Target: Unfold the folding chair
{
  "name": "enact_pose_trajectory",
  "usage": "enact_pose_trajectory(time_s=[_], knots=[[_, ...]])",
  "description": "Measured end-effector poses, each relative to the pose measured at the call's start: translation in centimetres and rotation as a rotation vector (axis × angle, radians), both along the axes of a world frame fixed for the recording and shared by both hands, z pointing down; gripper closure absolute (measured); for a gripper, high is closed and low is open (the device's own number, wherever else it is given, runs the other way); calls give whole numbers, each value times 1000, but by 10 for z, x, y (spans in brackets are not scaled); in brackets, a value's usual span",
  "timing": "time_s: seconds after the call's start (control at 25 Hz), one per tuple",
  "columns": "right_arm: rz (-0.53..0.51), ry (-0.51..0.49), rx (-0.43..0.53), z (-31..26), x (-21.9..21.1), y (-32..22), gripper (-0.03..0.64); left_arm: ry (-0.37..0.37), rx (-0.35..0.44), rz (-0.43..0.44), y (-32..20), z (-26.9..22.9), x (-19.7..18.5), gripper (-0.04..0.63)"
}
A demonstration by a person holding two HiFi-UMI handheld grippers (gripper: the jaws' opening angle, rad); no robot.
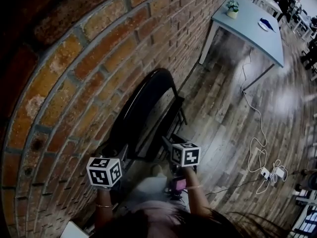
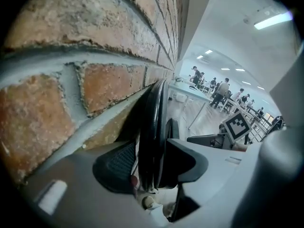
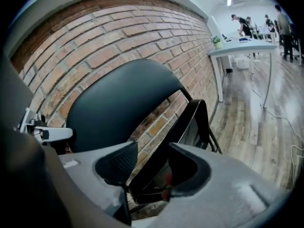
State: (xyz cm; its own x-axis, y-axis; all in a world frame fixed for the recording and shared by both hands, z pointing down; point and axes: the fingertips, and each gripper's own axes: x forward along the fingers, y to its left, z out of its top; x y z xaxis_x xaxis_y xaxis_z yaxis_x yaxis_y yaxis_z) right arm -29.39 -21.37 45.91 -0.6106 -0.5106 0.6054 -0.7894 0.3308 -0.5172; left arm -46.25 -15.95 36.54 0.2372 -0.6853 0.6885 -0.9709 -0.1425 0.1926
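Observation:
A black folding chair (image 1: 148, 110) leans folded against the brick wall (image 1: 69, 88). In the head view both grippers are at its near end: my left gripper (image 1: 120, 156) on the wall side, my right gripper (image 1: 168, 144) on the room side. In the left gripper view the chair's thin black edge (image 2: 153, 122) stands between the jaws of my left gripper (image 2: 152, 167), with a light gap beside the ribbed pad (image 2: 118, 165). In the right gripper view my right gripper (image 3: 152, 167) straddles the seat's rim (image 3: 190, 122), with brick showing between rim and pad. The backrest (image 3: 118, 103) rises behind it.
A grey table (image 1: 257, 31) with a small potted plant (image 1: 232, 8) stands along the wall further on. A white cable and power strip (image 1: 271, 172) lie on the wooden floor to the right. Several people (image 2: 219, 90) are far down the room.

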Motion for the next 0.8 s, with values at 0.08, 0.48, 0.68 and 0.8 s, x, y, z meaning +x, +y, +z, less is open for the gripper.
enact_pose_trajectory(time_s=[0.08, 0.48, 0.68, 0.8], knots=[[6, -3, -18, 9, -2, -2, 417, 1, -9, 3, -1, 3, -1, 397], [47, -12, -112, 57, -2, -13, 391, 22, -28, 41, -11, 11, 3, 388], [53, -32, -149, 74, -6, -15, 385, 29, -36, 57, -15, 15, 6, 387], [53, -41, -171, 80, -11, -16, 382, 26, -45, 68, -17, 19, 8, 387]])
